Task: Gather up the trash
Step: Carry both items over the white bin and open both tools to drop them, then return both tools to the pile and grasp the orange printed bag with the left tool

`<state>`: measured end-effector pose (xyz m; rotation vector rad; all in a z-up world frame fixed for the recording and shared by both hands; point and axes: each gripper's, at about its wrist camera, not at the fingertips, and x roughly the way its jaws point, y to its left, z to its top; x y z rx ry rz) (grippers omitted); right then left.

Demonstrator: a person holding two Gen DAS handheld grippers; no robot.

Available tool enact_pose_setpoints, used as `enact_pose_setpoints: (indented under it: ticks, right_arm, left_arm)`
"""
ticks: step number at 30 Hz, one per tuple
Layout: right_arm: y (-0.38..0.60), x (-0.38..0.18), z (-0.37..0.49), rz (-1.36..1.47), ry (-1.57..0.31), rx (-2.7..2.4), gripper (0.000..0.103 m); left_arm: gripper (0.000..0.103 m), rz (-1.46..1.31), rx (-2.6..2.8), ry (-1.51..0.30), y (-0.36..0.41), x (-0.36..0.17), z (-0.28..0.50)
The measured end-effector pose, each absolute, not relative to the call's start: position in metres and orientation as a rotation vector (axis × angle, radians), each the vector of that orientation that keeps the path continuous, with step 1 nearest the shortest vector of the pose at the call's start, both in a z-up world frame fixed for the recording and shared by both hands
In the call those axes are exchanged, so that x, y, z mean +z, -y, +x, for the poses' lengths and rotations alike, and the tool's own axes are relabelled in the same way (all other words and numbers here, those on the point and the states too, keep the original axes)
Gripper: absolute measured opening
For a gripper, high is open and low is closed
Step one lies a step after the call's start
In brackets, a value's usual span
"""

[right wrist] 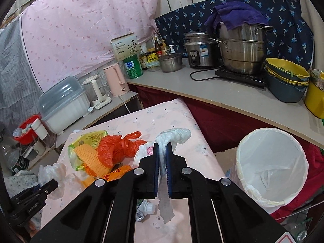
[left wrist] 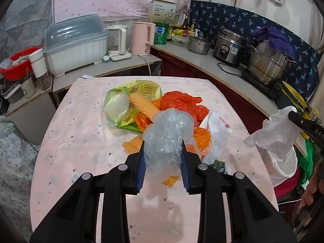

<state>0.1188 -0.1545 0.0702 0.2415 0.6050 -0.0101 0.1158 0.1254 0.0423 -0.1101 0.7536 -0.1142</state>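
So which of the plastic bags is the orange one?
The crumpled orange plastic bag lying on the pink table. The clear plastic bag sits in the left gripper; the white one in the right gripper.

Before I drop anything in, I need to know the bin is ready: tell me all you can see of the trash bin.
The trash bin is a round, upright, open-topped pail lined with a thin white plastic liner folded over its rim. It looks empty apart from the liner crumpled inside. It stands on the floor beside the pink table, below the counter.

pink tablecloth-covered table (left wrist: 81,141), heap on it: green wrapper (left wrist: 129,99), orange bag (left wrist: 182,103), yellow mesh (left wrist: 144,103)
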Motion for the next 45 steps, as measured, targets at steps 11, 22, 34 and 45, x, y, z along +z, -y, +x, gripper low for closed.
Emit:
enact_pose_setpoints:
  ticks: [11, 22, 34, 45]
  right_arm:
    - [0.231, 0.066, 0.095, 0.312, -0.575, -0.156, 0.006]
    - [0.33, 0.039, 0.083, 0.378, -0.6, -0.354, 0.006]
    - [0.38, 0.0, 0.101, 0.444, -0.66, -0.416, 0.009]
    - [0.389, 0.008, 0.1, 0.444, -0.617, -0.481, 0.042]
  left_arm:
    - [0.028, -0.015, -0.311, -0.743, -0.021, 0.058, 0.124]
    - [0.029, 0.071, -0.577, -0.778, 0.124, 0.046, 0.147]
    - [0.029, 0.159, -0.696, -0.857, 0.224, 0.008, 0.178]
    - [0.055, 0.146, -0.715, -0.867, 0.247, -0.004, 0.191]
